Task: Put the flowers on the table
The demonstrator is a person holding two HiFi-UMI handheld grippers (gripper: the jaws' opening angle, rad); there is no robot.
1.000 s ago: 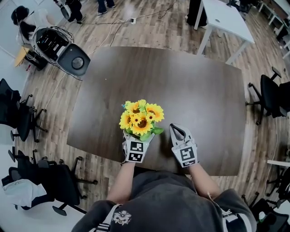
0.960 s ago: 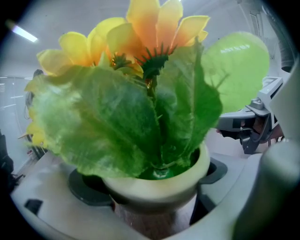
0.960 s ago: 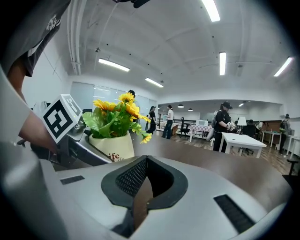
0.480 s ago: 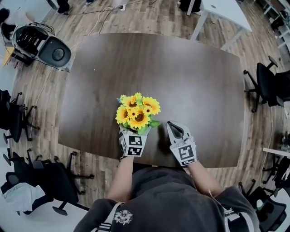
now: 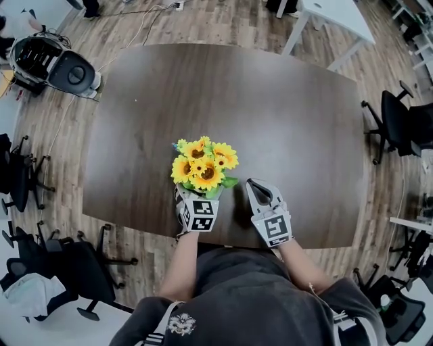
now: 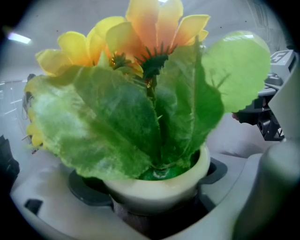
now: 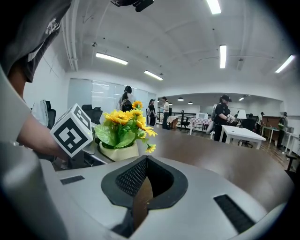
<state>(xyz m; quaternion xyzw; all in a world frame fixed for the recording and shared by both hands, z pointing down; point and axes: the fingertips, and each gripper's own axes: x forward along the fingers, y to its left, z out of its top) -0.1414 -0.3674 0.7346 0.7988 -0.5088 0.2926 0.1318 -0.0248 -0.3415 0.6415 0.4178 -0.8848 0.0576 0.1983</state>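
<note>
A small cream pot of yellow sunflowers (image 5: 201, 166) with green leaves is held over the near part of the dark wooden table (image 5: 270, 108). My left gripper (image 5: 197, 200) is shut on the flower pot (image 6: 159, 185), whose rim sits between the jaws under the leaves. In the right gripper view the flowers (image 7: 123, 130) show at left beside the left gripper's marker cube (image 7: 72, 130). My right gripper (image 5: 260, 190) hovers just right of the pot, jaws shut with nothing between them (image 7: 146, 183). Whether the pot touches the table is hidden.
Black office chairs (image 5: 27, 182) stand left of the table and another chair (image 5: 399, 128) at right. A white table (image 5: 331, 20) is at the far right. A round black device (image 5: 57, 64) lies on the floor far left. People stand in the room's background (image 7: 222, 117).
The left gripper and flowers shifted slightly left and forward over the table as my head moved; the right gripper stayed beside them, shut.
</note>
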